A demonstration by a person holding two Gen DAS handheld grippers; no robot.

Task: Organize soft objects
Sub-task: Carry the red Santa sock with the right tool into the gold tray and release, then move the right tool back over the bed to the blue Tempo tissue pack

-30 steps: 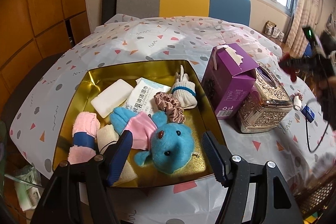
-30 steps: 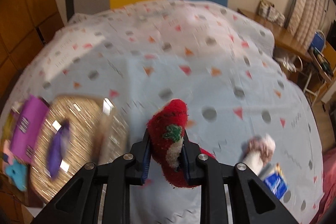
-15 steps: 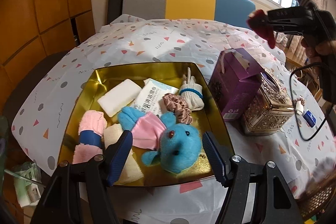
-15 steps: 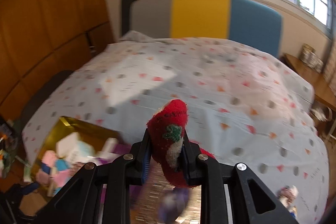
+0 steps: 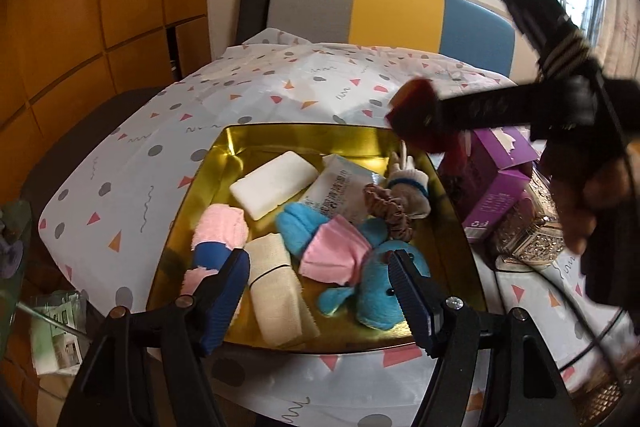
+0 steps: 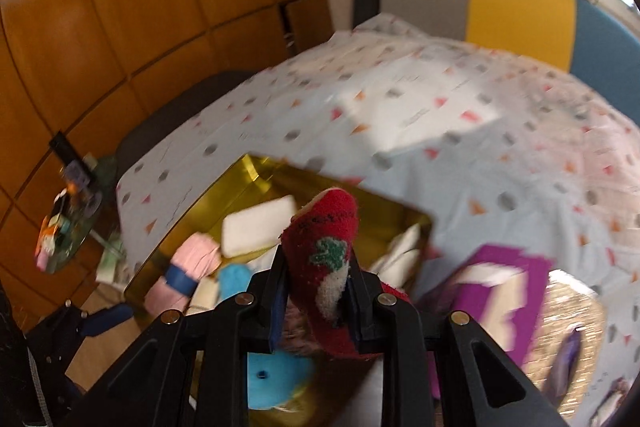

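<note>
A gold tray (image 5: 256, 143) on the table holds a blue plush toy (image 5: 376, 291), a pink roll (image 5: 220, 227), a cream cloth roll (image 5: 276, 283), a white block (image 5: 272, 183), a wipes pack (image 5: 340, 187), a brown scrunchie (image 5: 384, 207) and a rolled white sock (image 5: 412, 187). My left gripper (image 5: 320, 291) is open and empty, over the tray's near edge. My right gripper (image 6: 318, 291) is shut on a red sock (image 6: 324, 247) and holds it above the tray's far right corner; it also shows in the left wrist view (image 5: 416, 119).
A purple box (image 5: 492, 187) and an ornate metallic tissue box (image 5: 532, 227) stand right of the tray. A dotted cloth (image 5: 140, 155) covers the table. A chair back (image 5: 392, 11) stands behind it. Clutter lies off the table's left edge (image 5: 52, 331).
My right gripper has swung left with the red sock, from over the bare cloth to above the tray. My left gripper has stayed open near the tray's front edge.
</note>
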